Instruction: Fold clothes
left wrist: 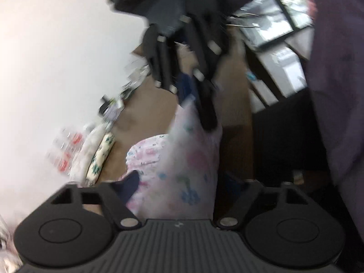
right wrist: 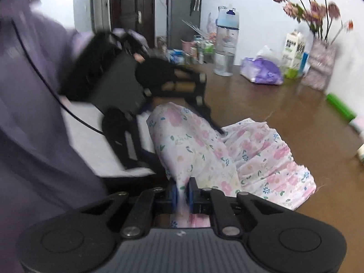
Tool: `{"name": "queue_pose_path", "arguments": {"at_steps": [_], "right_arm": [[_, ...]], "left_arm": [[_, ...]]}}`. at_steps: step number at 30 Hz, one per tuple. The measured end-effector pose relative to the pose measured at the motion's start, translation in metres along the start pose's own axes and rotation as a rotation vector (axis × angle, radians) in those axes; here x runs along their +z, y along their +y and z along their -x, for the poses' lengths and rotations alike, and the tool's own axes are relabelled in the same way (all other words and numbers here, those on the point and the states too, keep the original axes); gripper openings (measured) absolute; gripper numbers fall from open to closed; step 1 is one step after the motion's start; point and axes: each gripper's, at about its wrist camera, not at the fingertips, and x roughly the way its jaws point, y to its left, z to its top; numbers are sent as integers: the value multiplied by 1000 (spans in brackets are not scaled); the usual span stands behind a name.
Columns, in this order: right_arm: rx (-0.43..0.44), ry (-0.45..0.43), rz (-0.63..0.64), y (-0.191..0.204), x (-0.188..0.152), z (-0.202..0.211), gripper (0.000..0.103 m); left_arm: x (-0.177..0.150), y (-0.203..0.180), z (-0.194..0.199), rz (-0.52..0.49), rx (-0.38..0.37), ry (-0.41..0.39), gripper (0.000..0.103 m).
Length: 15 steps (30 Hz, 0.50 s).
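A white garment with pink and blue flowers (right wrist: 204, 150) is bunched on the brown table (right wrist: 273, 104), one end lifted. My right gripper (right wrist: 183, 193) is shut on a fold of it, pinched between the blue pads (right wrist: 174, 193). In the left wrist view the garment (left wrist: 191, 166) hangs stretched from the right gripper (left wrist: 209, 122) above down to my left gripper (left wrist: 182, 182). The left gripper's fingers stand wide apart, with the cloth running between them untouched. In the right wrist view the left gripper (right wrist: 179, 147) straddles the raised hump of cloth. Both views are motion-blurred.
Along the far wall stand a tall water bottle (right wrist: 225, 45), a purple bag (right wrist: 261, 70), a carton (right wrist: 293, 52) and a vase of flowers (right wrist: 318, 68). A folded floral cloth (left wrist: 100, 157) and red-capped bottles (left wrist: 68, 150) lie at the table's side. A purple sleeve (right wrist: 34, 113) fills the left.
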Motion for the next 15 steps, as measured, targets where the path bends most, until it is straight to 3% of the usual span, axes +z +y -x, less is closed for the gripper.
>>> {"name": "queue_pose_path", "arguments": {"at_steps": [1, 3, 5, 6, 7, 8, 11, 12, 13, 14, 15], "right_arm": [[33, -10, -31, 0, -1, 6, 9], [60, -13, -73, -1, -4, 13, 16], [48, -60, -89, 3, -9, 23, 41], [40, -85, -95, 5, -12, 27, 70], [12, -116, -79, 8, -16, 29, 89], [-17, -148, -63, 10, -20, 30, 92], [-69, -218, -80, 8, -31, 24, 89], [-80, -225, -87, 5, -35, 19, 75], [-91, -217, -105, -1, -37, 14, 44], [-83, -201, -157, -14, -37, 7, 29], [-58, -196, -234, -28, -38, 3, 22]], "left_arm": [[1, 2, 0, 5, -43, 8, 25], [3, 12, 4, 82, -133, 5, 20], [0, 33, 7, 223, -226, -8, 19], [-4, 45, 8, 299, -264, -18, 18], [-9, 58, 8, 389, -307, -28, 18], [-15, 71, 5, 471, -348, -36, 18], [-31, 103, -10, 685, -463, -44, 18], [-35, 112, -16, 748, -504, -41, 18], [-42, 119, -21, 797, -540, -43, 19], [-48, 126, -27, 847, -571, -34, 28], [-54, 133, -31, 898, -552, -26, 39]]}}
